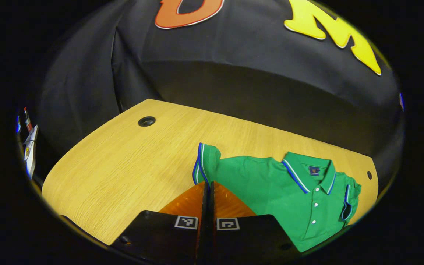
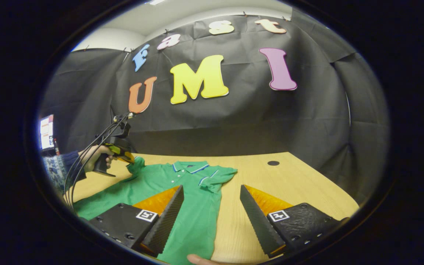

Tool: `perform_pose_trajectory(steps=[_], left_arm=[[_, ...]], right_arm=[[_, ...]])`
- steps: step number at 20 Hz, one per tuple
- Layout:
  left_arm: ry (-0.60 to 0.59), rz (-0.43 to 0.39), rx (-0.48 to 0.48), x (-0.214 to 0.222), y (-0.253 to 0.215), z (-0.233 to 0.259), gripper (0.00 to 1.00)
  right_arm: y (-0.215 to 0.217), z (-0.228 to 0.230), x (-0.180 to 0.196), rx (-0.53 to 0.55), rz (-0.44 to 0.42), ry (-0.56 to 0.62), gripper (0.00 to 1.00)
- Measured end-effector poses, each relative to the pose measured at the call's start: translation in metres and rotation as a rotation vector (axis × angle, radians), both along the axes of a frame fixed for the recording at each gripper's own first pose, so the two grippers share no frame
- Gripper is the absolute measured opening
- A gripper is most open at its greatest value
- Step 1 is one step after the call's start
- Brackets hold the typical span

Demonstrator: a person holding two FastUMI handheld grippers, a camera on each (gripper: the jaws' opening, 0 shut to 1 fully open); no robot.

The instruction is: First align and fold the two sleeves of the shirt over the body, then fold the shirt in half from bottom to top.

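Knit green polo shirt [image 1: 271, 184] flat on woodgrain table [image 1: 123, 165]; left gripper [image 1: 207, 186] pinching sleeve [image 1: 206, 162]; right gripper [image 2: 212, 198] wide, empty.

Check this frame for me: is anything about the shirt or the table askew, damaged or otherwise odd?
Nothing looks damaged or spilled. The green shirt lies face up on the wooden table. Its sleeve at the left tool is lifted and bunched, which fits a fold under way. The right tool hangs open above the shirt's other side.

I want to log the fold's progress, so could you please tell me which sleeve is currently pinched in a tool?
The sleeve at the left tool, lifted off the table; the other sleeve lies flat, ungripped.
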State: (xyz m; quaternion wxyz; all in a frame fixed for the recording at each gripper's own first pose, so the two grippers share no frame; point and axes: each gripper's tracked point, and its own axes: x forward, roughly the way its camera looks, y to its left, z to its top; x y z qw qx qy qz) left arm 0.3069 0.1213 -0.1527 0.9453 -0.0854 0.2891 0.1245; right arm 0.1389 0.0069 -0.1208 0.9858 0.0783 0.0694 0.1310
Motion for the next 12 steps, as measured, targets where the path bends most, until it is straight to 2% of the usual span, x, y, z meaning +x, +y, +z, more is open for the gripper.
perform_pose_trajectory(steps=[5, 7, 8, 9, 11, 12], left_arm=[[-0.019, -0.120, 0.095, 0.006, -0.068, 0.013, 0.06], [0.003, -0.220, 0.032, 0.001, -0.113, 0.010, 0.09], [-0.003, -0.278, -0.008, -0.004, -0.136, 0.010, 0.32], [-0.019, -0.301, -0.002, -0.005, -0.146, 0.014, 0.54], [-0.048, -0.279, 0.074, -0.008, -0.139, 0.022, 1.00], [-0.054, -0.275, 0.080, -0.013, -0.140, 0.024, 1.00]], right_arm=[[-0.002, -0.005, 0.003, 0.011, -0.009, 0.014, 0.92], [-0.002, -0.003, 0.004, 0.017, -0.011, 0.014, 0.94], [-0.002, -0.003, 0.004, 0.024, -0.011, 0.015, 0.95], [-0.001, -0.003, 0.004, 0.036, -0.004, 0.020, 0.96], [0.003, -0.006, 0.004, 0.065, 0.017, 0.044, 0.96], [0.002, -0.006, 0.004, 0.073, 0.016, 0.050, 0.96]])
